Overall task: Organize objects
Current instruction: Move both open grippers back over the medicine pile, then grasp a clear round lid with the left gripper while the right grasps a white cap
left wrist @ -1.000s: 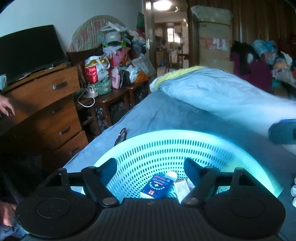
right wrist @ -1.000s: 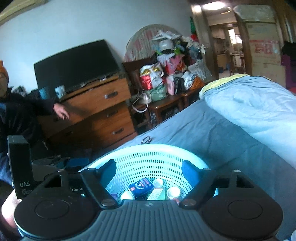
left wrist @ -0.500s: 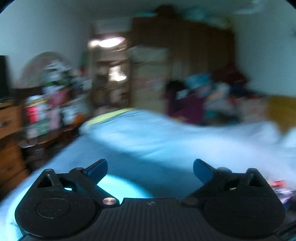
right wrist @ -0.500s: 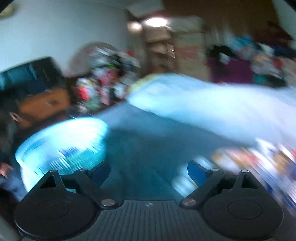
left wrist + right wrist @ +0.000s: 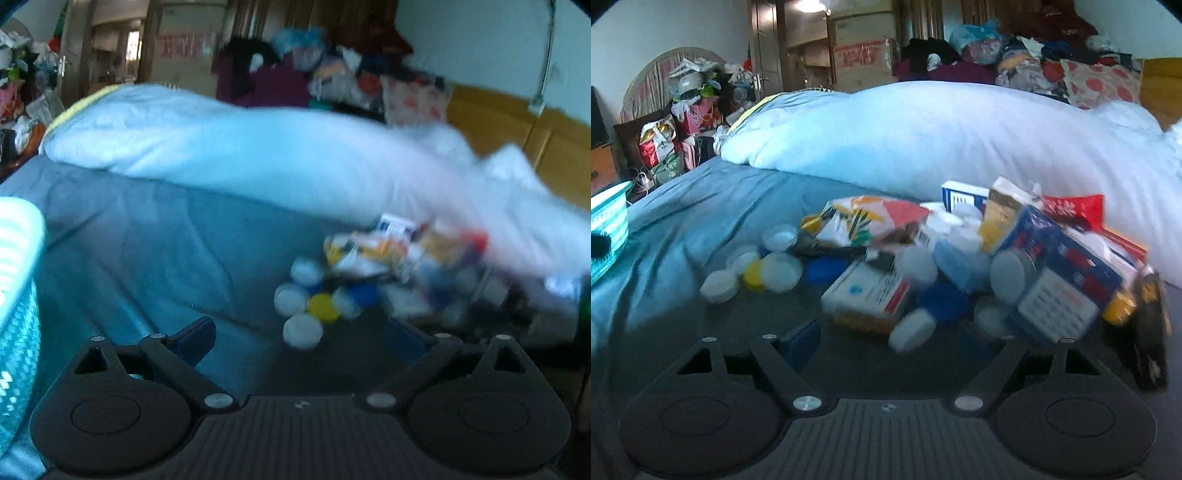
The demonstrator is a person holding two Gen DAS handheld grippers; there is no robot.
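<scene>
Now both grippers hover low over the bed, each with its fingers spread wide and nothing between them. The left gripper (image 5: 303,332) faces a blurred heap of small things lying on the blue-grey bedsheet (image 5: 147,236); nearest its fingers sits a white cap (image 5: 302,331), and just beyond that a yellow cap (image 5: 322,307) among more white caps. To the left of that heap, well apart from it, the turquoise perforated basket (image 5: 16,295) shows at the frame's edge.

The right gripper (image 5: 905,341) points at the same heap (image 5: 960,258) from closer in. A white box with a red stripe (image 5: 868,291) lies just beyond its fingers, with a white cap (image 5: 911,329) touching the box's right side. Right of that stands a tilted blue box with white print (image 5: 1060,284). A crumpled printed packet (image 5: 871,218) rests at the heap's far side, and loose white caps (image 5: 718,285) lie scattered at the heap's left edge. Behind the heap runs a long pale-blue rolled duvet (image 5: 923,133). The basket's rim (image 5: 609,218) shows far to the heap's left.
</scene>
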